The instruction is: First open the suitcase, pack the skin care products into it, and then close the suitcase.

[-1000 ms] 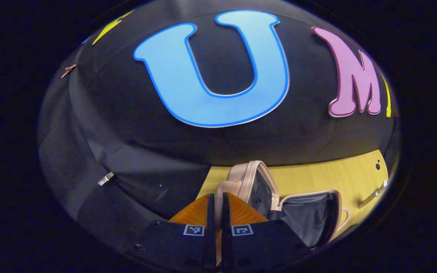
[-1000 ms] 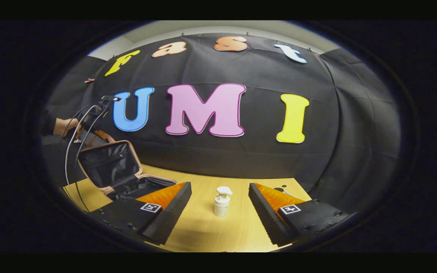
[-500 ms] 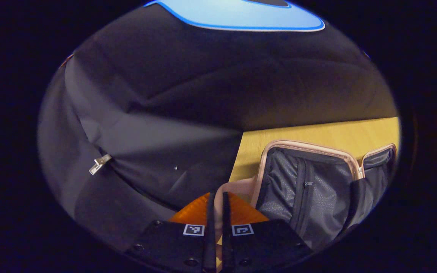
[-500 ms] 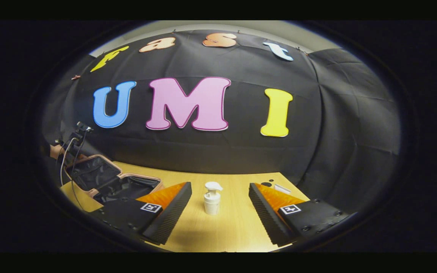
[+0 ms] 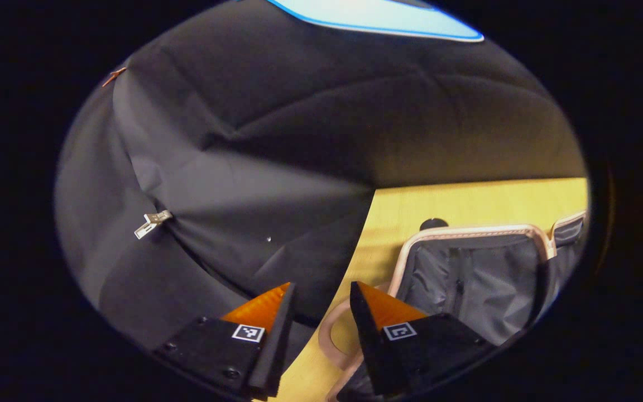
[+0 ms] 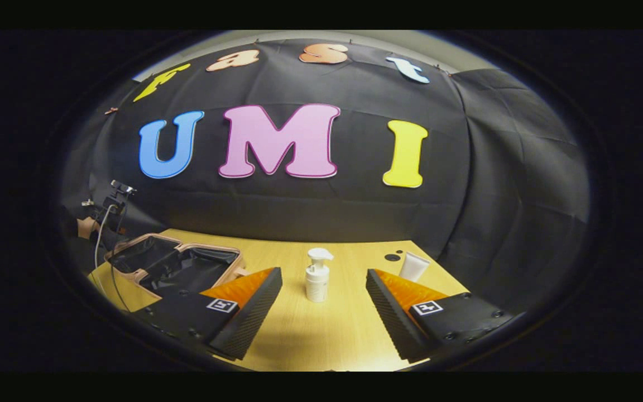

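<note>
The pink suitcase (image 6: pixel 172 267) lies open flat on the wooden table (image 6: pixel 327 324), its dark lining showing. In the left gripper view its lid (image 5: pixel 466 273) lies just right of my left gripper (image 5: pixel 318 312), which is open; the lid's pink handle loop (image 5: pixel 330 335) sits between the fingers, untouched. A white pump bottle (image 6: pixel 317 276) stands upright ahead of my open right gripper (image 6: pixel 324 304), between the lines of its two fingers. A white tube (image 6: pixel 412 266) stands at the table's back right. The left gripper (image 6: pixel 110 207) and the hand holding it show at far left in the right gripper view.
Black cloth wall closes the table's back and both sides. A small dark hole (image 6: pixel 393 257) marks the tabletop near the tube. Cables (image 6: pixel 101 245) hang from the far left gripper over the suitcase's edge. Bare wood lies between suitcase and bottle.
My left gripper lowered the lid from upright to flat, then opened and let go of its handle. The right gripper's view shifted slightly, bringing the white tube into sight.
</note>
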A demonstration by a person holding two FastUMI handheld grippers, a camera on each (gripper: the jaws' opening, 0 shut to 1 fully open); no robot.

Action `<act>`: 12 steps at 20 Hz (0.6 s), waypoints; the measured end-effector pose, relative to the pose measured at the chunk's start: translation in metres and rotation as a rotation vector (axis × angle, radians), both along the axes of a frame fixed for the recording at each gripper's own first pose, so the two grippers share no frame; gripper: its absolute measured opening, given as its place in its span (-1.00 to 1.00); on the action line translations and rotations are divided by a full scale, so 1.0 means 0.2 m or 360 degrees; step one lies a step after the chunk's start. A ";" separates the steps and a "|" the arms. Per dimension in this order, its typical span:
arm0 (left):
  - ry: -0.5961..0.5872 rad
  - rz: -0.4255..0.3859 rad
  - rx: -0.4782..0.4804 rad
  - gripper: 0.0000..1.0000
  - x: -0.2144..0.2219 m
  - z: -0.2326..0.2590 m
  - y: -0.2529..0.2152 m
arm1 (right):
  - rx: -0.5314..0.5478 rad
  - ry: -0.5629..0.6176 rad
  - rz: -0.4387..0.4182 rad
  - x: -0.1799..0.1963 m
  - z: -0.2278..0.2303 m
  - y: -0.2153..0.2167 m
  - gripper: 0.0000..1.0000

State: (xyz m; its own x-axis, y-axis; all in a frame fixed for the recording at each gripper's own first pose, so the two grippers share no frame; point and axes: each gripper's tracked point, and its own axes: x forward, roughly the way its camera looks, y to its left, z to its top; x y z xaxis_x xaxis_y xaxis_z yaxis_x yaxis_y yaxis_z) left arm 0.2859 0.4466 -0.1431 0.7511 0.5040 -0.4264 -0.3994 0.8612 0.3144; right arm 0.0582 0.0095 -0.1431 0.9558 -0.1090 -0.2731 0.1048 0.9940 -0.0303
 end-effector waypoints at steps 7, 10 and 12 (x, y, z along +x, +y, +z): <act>-0.0501 -0.0346 -0.0118 0.95 -0.11 0.52 -0.61 | -0.0009 -0.0029 0.0005 -0.04 0.07 -0.11 0.94; -0.0627 -0.0451 -0.0121 0.95 -0.22 0.66 -0.92 | -0.0022 -0.0030 0.0013 -0.05 0.10 -0.18 0.93; -0.0681 -0.0502 -0.0033 0.96 -0.33 0.73 -1.09 | -0.0009 -0.0012 0.0024 -0.07 0.12 -0.21 0.93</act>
